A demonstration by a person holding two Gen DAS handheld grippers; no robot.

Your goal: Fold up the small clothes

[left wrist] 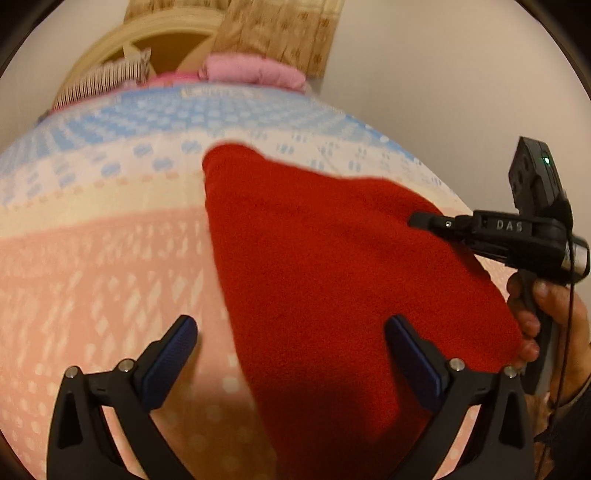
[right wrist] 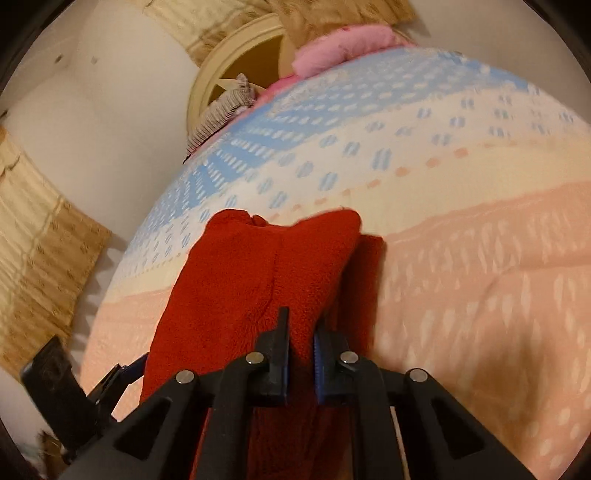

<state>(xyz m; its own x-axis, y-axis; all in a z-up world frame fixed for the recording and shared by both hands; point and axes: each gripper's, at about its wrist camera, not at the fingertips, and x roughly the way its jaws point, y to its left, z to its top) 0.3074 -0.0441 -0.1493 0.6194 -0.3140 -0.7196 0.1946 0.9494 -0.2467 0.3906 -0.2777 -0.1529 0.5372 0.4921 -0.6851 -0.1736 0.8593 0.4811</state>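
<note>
A small red knit garment (left wrist: 332, 266) lies on a patterned pink, cream and blue cloth (left wrist: 110, 258). My left gripper (left wrist: 291, 354) is open, its fingers straddling the garment's near left edge just above it. My right gripper (left wrist: 413, 220) reaches in from the right, at the garment's right edge. In the right wrist view the right gripper (right wrist: 301, 332) is shut on a raised fold of the red garment (right wrist: 240, 280), which drapes over the cloth (right wrist: 461, 277). Part of the left gripper (right wrist: 122, 373) shows at lower left.
At the far edge lie a pink folded garment (left wrist: 251, 70) and a striped one (left wrist: 107, 79), in front of a cream round basket (left wrist: 166, 33). They also show in the right wrist view, the pink garment (right wrist: 343, 46) and the basket (right wrist: 236, 59). White floor and woven mats surround.
</note>
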